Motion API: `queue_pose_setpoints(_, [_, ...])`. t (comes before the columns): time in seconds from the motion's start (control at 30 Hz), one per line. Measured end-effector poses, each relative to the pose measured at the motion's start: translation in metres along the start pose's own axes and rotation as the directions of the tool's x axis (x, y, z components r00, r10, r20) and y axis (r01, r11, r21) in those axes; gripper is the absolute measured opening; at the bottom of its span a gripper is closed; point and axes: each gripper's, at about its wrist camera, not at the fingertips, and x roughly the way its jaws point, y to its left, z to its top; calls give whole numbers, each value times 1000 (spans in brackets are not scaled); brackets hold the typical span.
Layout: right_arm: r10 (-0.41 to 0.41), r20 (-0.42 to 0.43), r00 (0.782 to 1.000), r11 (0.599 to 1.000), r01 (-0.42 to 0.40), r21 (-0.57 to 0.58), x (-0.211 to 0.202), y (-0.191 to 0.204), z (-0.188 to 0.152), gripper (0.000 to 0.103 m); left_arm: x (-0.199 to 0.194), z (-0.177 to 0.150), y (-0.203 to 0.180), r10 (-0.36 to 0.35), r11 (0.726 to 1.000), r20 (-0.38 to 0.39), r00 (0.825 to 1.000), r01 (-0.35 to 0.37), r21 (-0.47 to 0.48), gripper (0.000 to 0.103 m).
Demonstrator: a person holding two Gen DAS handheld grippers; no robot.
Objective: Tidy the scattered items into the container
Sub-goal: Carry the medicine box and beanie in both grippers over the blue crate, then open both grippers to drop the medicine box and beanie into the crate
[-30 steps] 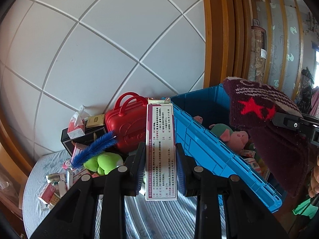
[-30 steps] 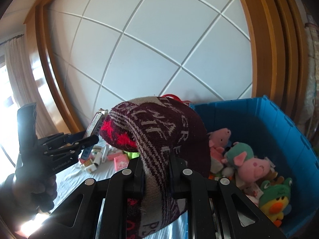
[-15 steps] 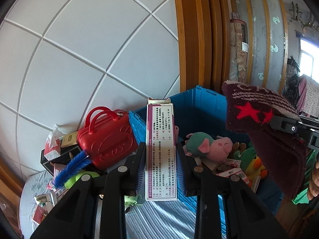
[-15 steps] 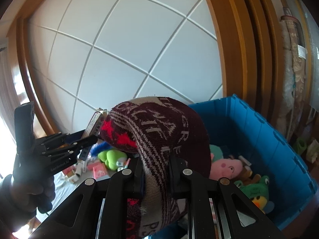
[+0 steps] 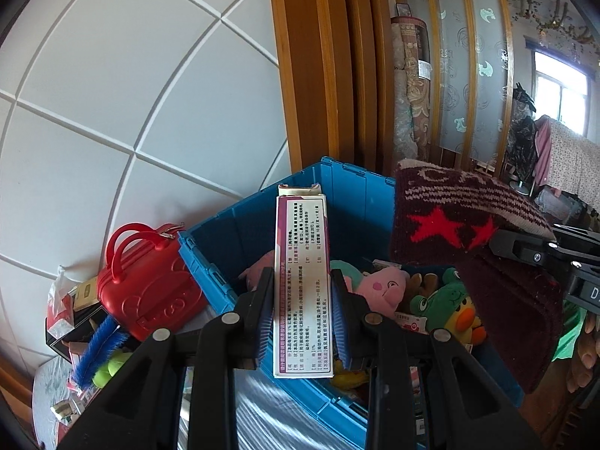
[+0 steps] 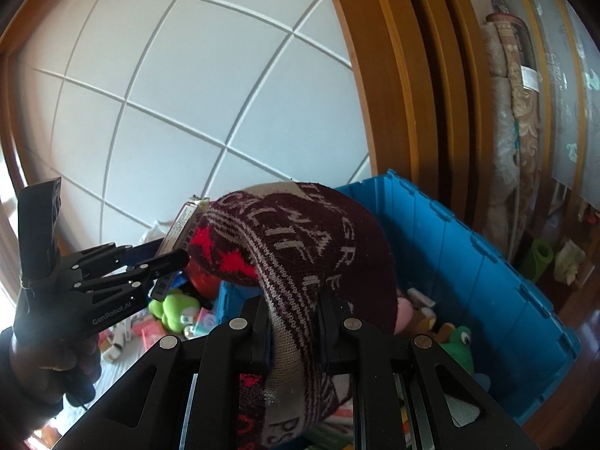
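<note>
My left gripper is shut on a tall white and purple medicine box and holds it upright above the near rim of the blue crate. My right gripper is shut on a dark maroon knitted hat with red stars, held over the crate. The hat also shows at the right of the left wrist view. The left gripper shows in the right wrist view. Plush toys lie inside the crate: a pink pig and a green frog.
A red toy suitcase stands left of the crate against the white panelled wall. A blue feather, a green toy, a tissue pack and small boxes lie on the table at the left. A wooden door frame rises behind the crate.
Both grippers have moved right with their loads. The medicine box has gone from beside the crate to above its rim, and the hat is further over the crate.
</note>
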Motion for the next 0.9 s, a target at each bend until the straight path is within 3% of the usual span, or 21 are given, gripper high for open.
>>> queue_pose_setpoints(0.73, [-152,-88,985,978,162,131,34,-90,-23,17,74,20,-51,-87,991,-74,993,94,91,28])
queue_pose_setpoints(0.9, [-156,-80,985,975,166,145,41,-93,-19,17,81,32,-46,-75,996,-73,995,78,45,28])
